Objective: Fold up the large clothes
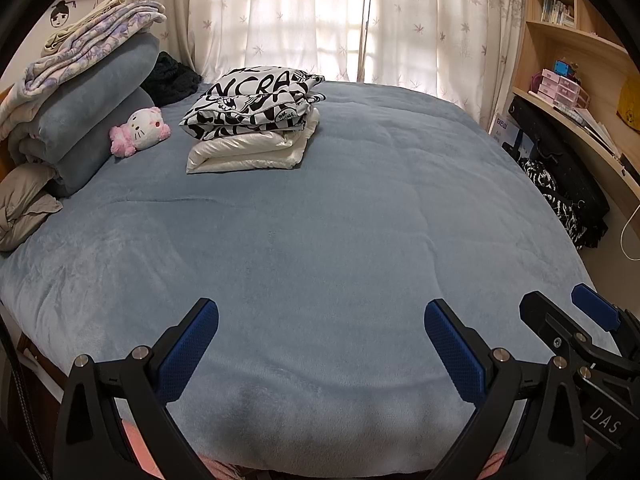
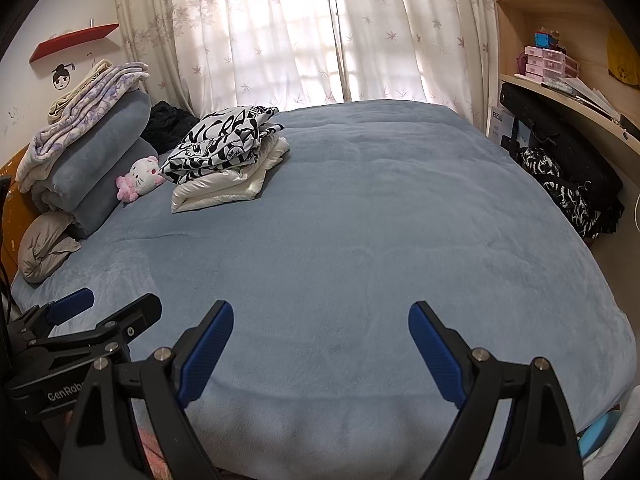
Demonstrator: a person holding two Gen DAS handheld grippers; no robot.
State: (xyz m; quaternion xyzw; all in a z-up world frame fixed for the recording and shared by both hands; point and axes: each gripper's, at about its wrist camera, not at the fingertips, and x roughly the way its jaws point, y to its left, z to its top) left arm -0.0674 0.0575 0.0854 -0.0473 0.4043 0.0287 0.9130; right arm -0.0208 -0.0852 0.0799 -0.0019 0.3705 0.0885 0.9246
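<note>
Both the left gripper point(image 1: 321, 322) and right gripper point(image 2: 321, 322) gape wide, empty, over the plush blue bed point(image 1: 320, 220). A glossy white folded coat point(image 1: 248, 152) carries a black-and-white printed one point(image 1: 252, 104).

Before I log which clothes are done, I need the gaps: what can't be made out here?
- White folded garment: top hidden under the black-and-white printed garment, both views.
- Black item: half hidden behind the blanket stack.
- Patterned clothes beside the bed: bunched, type unclear.
</note>
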